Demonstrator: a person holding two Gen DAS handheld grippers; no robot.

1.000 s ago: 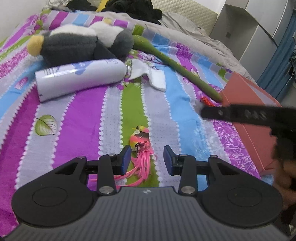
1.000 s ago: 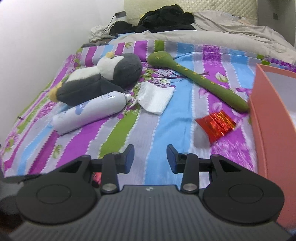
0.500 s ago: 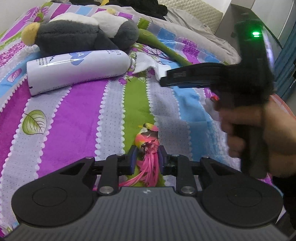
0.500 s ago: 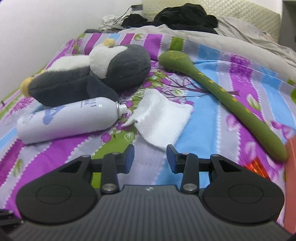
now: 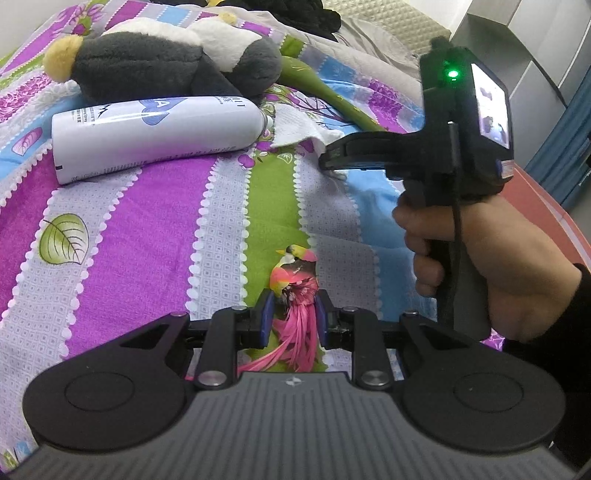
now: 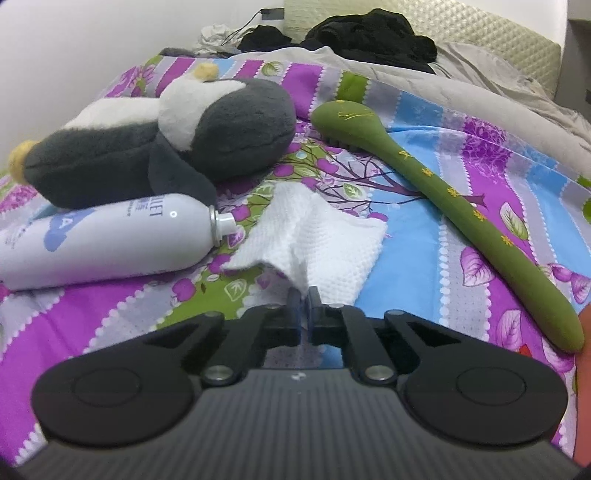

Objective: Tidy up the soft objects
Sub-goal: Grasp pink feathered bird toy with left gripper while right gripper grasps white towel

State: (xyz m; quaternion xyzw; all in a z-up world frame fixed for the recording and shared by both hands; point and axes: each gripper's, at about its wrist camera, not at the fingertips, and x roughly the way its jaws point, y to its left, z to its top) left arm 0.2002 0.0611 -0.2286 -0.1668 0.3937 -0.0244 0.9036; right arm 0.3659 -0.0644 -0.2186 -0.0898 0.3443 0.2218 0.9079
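Note:
My left gripper [image 5: 294, 306] is shut on a small pink feathered bird toy [image 5: 297, 284] lying on the striped bedspread. My right gripper [image 6: 303, 295] is shut on the near edge of a white waffle cloth [image 6: 317, 229], pinching it into a raised fold. The right gripper also shows in the left wrist view [image 5: 327, 157], at the cloth [image 5: 295, 127]. A grey and white plush penguin [image 6: 166, 136] lies at the back left; it shows in the left wrist view too [image 5: 166, 62].
A white spray bottle [image 6: 99, 240] lies next to the penguin, its nozzle beside the cloth. A long green padded stick [image 6: 454, 203] runs along the right. An orange box [image 5: 554, 210] stands at the bed's right side. Dark clothes [image 6: 369, 33] lie by the headboard.
My left gripper closed on the bird toy. My right gripper moved forward to the white cloth and closed on its edge, lifting a fold.

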